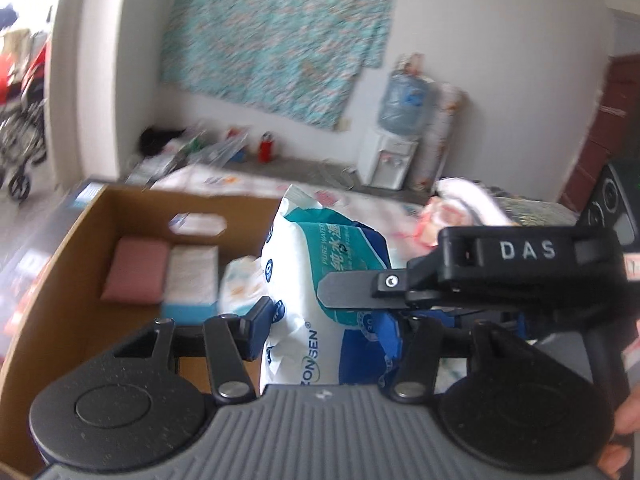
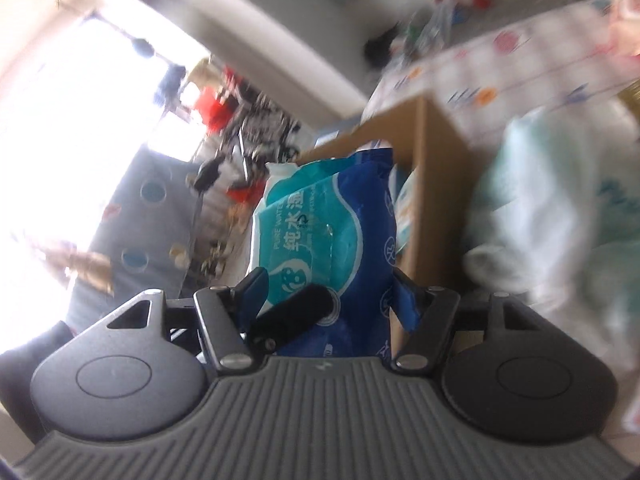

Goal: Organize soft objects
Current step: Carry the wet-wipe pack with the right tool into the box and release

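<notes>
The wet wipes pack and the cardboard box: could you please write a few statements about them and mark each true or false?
1. Both grippers hold the wet wipes pack. True: the left gripper and the right gripper each have it between their fingers.
2. The cardboard box is empty. False: a pink pad and a white and blue box lie in it.
3. The pack is red and yellow. False: it is white, teal and blue.
4. A water dispenser stands by the far wall. True.
5. The pink pad lies on the bed. False: it is inside the box.
</notes>
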Tool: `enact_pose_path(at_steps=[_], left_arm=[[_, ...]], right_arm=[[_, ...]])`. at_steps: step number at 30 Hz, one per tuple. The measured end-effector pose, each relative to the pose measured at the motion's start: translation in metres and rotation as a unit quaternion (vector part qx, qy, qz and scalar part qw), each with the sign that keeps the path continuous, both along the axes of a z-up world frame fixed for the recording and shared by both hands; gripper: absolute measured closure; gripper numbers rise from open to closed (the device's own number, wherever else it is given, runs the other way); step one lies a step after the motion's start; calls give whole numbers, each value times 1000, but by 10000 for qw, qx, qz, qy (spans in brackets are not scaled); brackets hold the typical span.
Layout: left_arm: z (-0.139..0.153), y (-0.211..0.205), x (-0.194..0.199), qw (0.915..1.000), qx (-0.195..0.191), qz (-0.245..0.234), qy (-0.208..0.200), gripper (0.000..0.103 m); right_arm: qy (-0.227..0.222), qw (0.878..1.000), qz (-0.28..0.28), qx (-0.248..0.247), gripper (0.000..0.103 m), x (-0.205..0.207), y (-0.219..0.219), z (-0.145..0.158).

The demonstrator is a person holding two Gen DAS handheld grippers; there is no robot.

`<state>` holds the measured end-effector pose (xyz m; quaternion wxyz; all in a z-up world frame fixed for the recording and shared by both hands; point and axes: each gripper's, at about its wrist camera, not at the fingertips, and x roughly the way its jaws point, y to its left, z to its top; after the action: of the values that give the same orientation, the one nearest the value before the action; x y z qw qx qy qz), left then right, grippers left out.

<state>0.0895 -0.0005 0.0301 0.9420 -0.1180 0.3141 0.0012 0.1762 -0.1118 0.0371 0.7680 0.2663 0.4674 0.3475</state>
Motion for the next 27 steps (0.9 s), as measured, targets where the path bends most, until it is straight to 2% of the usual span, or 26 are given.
enact_pose_path(at_steps=[3, 6, 10, 15, 18, 22, 25, 27], left_arm=[[-3, 17, 2, 9999, -23, 87, 115, 48], [-9, 35, 4, 9993, -210, 69, 305, 47], [-31, 53, 17, 9958, -480, -72, 775, 49], [-65, 61, 20, 9891, -361, -215, 1411, 49], [-78, 63, 24, 9861, -300, -231, 1616, 49], [-90, 62, 31, 9817, -135, -233, 1884, 49], [-104, 60, 41, 9741, -54, -317, 2236, 49], [-113, 58, 48, 9655, -195, -420, 2562, 48]], right_arm=[[81, 9998, 156, -54, 35, 0, 23, -4], [111, 9994, 308, -124, 30, -3, 45, -6], [301, 9984, 339, -331, 27, 4, 55, -15], [313, 9988, 371, -110, 27, 3, 42, -18], [148, 9994, 311, -60, 27, 2, 31, -13], [149, 9997, 202, 65, 27, 3, 15, -14], [189, 9997, 83, 165, 27, 2, 2, -18], [218, 9995, 2, 233, 27, 1, -7, -21]])
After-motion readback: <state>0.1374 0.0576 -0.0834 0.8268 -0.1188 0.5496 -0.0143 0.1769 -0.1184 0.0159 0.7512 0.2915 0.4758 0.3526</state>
